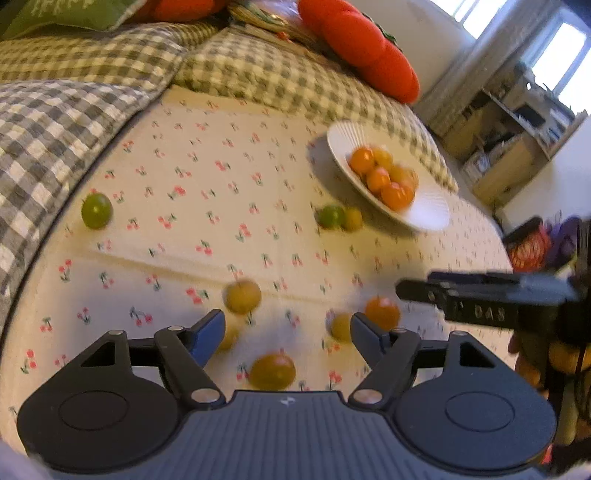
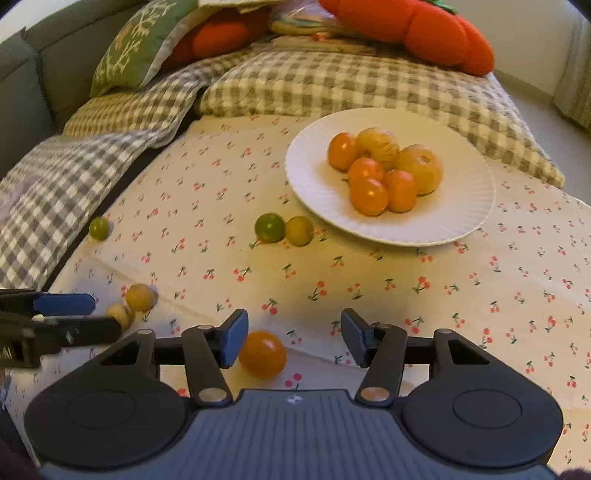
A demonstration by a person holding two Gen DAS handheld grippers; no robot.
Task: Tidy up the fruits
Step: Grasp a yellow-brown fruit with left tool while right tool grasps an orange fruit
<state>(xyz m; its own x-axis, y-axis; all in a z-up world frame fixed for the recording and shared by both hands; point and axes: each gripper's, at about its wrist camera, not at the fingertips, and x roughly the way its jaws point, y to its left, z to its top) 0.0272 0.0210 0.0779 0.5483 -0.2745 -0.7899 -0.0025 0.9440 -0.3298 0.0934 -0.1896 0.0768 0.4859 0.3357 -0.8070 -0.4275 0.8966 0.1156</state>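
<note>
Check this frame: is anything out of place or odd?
Yes. Several fruits lie loose on the cherry-print cloth instead of on the white plate: a green one touching a yellowish one, a far green one, and an orange one.

Checked blanket [image 2: 332, 79], orange cushion [image 2: 424, 26]

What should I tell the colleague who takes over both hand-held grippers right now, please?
Left hand-held gripper: open, empty, over loose fruits.
Right hand-held gripper: open, empty, an orange tomato by its left finger.
Done: six fruits piled on the white plate.
Left on the cherry-print cloth: that orange tomato, a green tomato touching a yellow one near the plate, a lone green tomato by the checked blanket, and a few yellow fruits by the left hand-held gripper.
</note>
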